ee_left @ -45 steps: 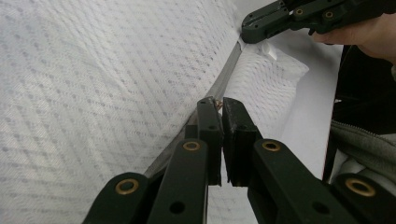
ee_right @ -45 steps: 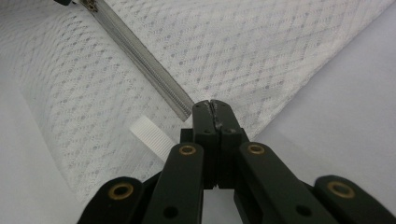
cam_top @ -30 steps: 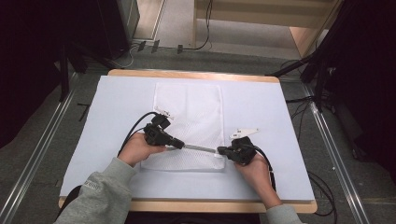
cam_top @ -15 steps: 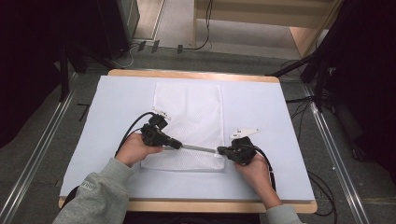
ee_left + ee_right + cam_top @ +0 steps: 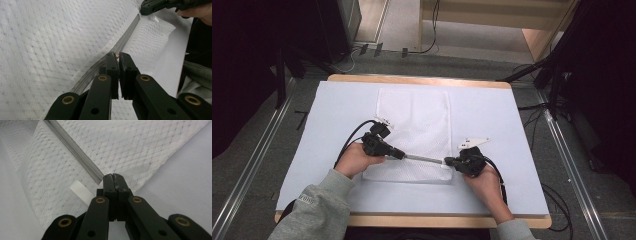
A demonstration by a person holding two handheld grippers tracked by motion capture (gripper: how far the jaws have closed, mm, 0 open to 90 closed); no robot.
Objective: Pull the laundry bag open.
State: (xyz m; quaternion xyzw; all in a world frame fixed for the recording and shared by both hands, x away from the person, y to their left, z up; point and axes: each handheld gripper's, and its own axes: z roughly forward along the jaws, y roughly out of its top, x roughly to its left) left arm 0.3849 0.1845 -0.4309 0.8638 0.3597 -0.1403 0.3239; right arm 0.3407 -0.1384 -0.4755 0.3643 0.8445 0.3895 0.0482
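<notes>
Two claws, both pinched all but shut, set at opposite ends of one short run of zipper [image 5: 424, 159] near the front edge of a white mesh bag [image 5: 414, 115]. Left claw [image 5: 118, 55] clamped on a small brassy bit [image 5: 116, 56] at the zipper line (most likely the slider's pull). Right claw [image 5: 113, 175] closed hard on the zipper's end at the bag's corner, just beside a ribbed white tag [image 5: 81, 192].

Held so, by the look of it, to keep the zipper taut and slightly raised: one end anchored, the other free to draw the slider along with no bunching of the mesh. Bag otherwise flat on the pale tabletop [image 5: 512, 120], stretching away from the person, both hands low at its near end.

Harder to read:
- slider body buried between the left pads, just a glint of brass on show
- teeth behind that claw joined or parted, impossible to tell
- exact bite of the right claw masked by its own tips
- near edge of the bag partly covered by the hands in the high view
</notes>
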